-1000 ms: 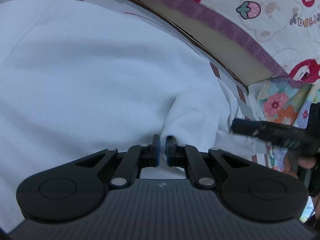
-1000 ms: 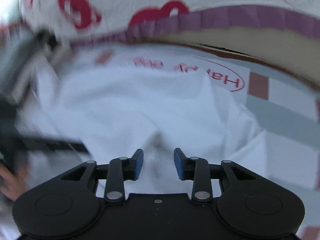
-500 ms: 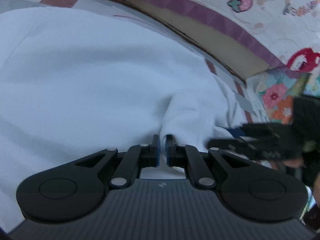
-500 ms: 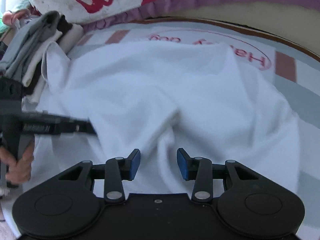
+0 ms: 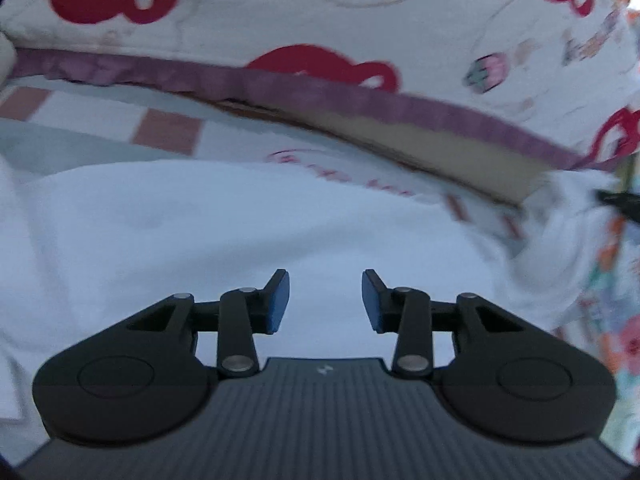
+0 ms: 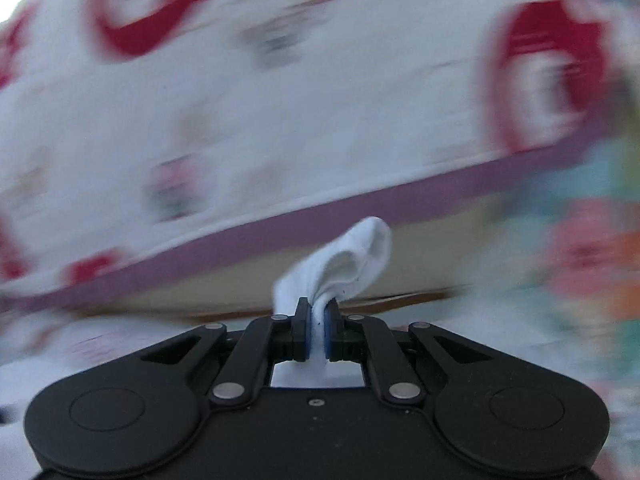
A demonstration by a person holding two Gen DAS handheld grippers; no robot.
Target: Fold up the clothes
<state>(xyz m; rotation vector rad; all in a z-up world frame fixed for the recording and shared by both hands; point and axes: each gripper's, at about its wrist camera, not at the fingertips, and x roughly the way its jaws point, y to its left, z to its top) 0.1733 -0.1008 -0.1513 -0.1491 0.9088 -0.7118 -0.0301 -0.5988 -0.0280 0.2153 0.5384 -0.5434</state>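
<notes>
White garment [image 6: 352, 264] fold sticks up from right tool [image 6: 318, 334]

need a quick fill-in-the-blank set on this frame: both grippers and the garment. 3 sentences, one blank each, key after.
1. The right gripper is shut on a fold of ____ cloth.
2. The left gripper has its jaws ____, with nothing pinched between them.
3. The white garment lies in front of a quilt printed with ____ bears.

Missing words: white; open; red
</notes>
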